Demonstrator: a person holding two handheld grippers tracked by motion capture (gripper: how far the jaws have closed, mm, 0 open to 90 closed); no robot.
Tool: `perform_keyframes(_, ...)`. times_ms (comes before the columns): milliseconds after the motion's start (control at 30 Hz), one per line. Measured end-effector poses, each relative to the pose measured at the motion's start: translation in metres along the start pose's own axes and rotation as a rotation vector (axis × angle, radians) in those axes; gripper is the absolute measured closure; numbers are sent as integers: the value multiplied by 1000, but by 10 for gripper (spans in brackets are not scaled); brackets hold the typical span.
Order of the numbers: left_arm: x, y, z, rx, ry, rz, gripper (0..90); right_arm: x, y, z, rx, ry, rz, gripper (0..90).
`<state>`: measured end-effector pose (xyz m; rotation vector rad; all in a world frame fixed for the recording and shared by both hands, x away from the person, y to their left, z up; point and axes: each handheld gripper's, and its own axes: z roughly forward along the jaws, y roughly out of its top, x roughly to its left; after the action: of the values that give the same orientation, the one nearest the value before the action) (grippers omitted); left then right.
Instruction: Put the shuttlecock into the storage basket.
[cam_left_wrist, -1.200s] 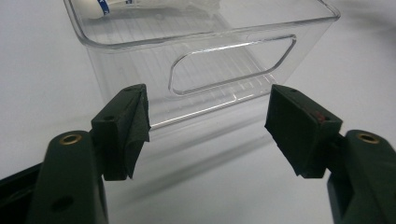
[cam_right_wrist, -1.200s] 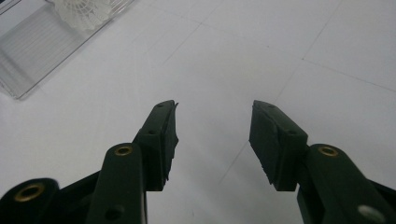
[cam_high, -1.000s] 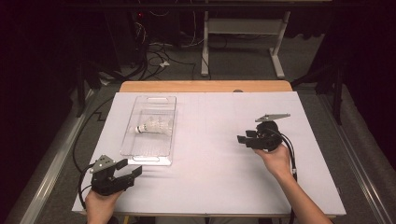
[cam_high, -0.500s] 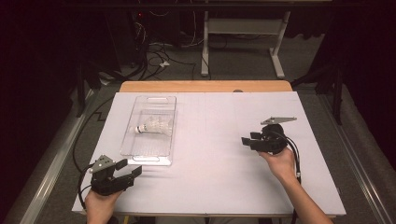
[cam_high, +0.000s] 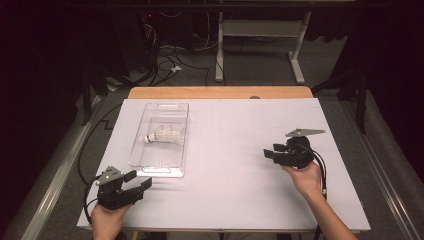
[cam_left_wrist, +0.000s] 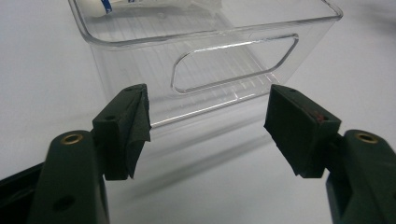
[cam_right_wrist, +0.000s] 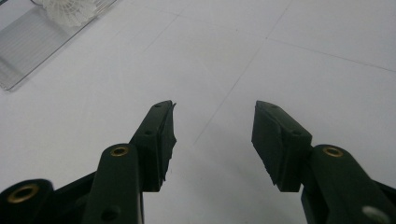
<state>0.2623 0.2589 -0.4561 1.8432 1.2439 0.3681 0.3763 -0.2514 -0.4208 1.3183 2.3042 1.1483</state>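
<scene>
While left tongs (cam_left_wrist: 208, 128) gape, shuttlecock (cam_left_wrist: 140, 5) cropped — clear bin (cam_left_wrist: 205, 56) near

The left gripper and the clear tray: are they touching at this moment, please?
Apart. The left gripper view shows bare white table between the open left gripper and the clear tray.

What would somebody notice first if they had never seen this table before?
Probably the clear plastic tray on the left of the white table, with a white shuttlecock lying inside it. Next, the two black grippers: the left gripper sits open just short of the tray's near end, and the right gripper is open over the bare tabletop.
</scene>
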Motion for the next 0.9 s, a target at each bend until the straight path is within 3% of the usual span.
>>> perform_keyframes(900,0,0,0,-1,4,1,321,-8,-24,-16,-34,-22,25,481)
